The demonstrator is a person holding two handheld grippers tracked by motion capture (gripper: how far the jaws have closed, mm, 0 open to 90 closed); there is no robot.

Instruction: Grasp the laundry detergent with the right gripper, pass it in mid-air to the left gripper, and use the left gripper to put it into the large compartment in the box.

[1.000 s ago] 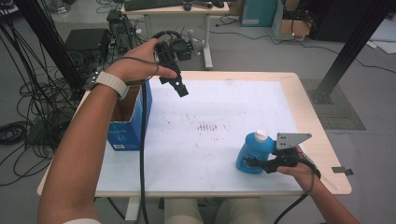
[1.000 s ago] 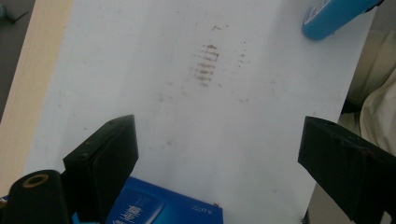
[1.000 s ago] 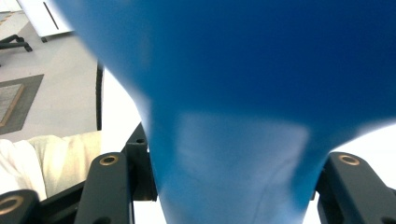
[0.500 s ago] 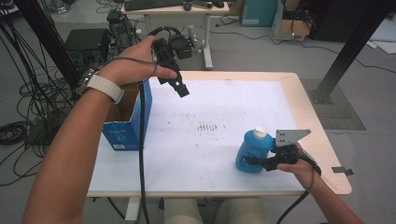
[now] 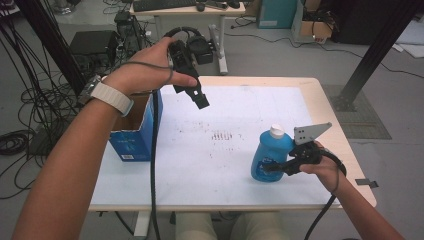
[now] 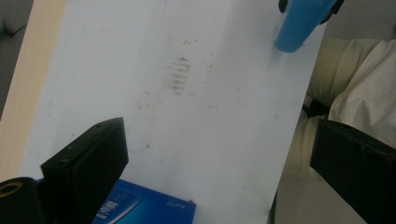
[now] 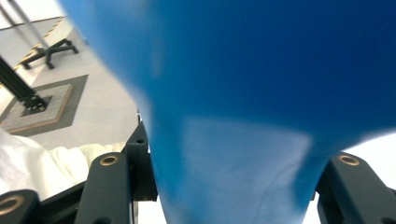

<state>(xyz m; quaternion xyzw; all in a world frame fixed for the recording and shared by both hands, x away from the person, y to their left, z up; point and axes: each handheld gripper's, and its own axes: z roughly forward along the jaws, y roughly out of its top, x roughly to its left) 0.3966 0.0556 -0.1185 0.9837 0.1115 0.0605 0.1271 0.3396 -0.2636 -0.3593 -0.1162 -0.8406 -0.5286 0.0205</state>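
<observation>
A blue bottle [image 5: 267,155] with a white cap stands upright at the table's right front, its base about at the white tabletop [image 5: 220,170]. My right gripper [image 5: 280,167] is shut on its lower body from the right. In the right gripper view the bottle [image 7: 261,93] sits between both black jaws, pressed on either side. My left gripper [image 5: 200,102] hangs in the air over the table's far left, tips angled down and right. Its jaws have just been opening and now stand wide with nothing between them [image 6: 219,154]. The bottle [image 6: 299,23] shows far beyond them.
An open blue cardboard box [image 5: 135,132] stands at the table's left edge, under my left forearm; its top [image 6: 140,210] shows below the left jaws. Faint brown marks [image 5: 222,135] stain the table's middle. Cables, a desk and black frame posts surround the table.
The left hand has risen a little and drifted right, away from the box, its jaws spreading wider. The right gripper has raised the bottle slightly.
</observation>
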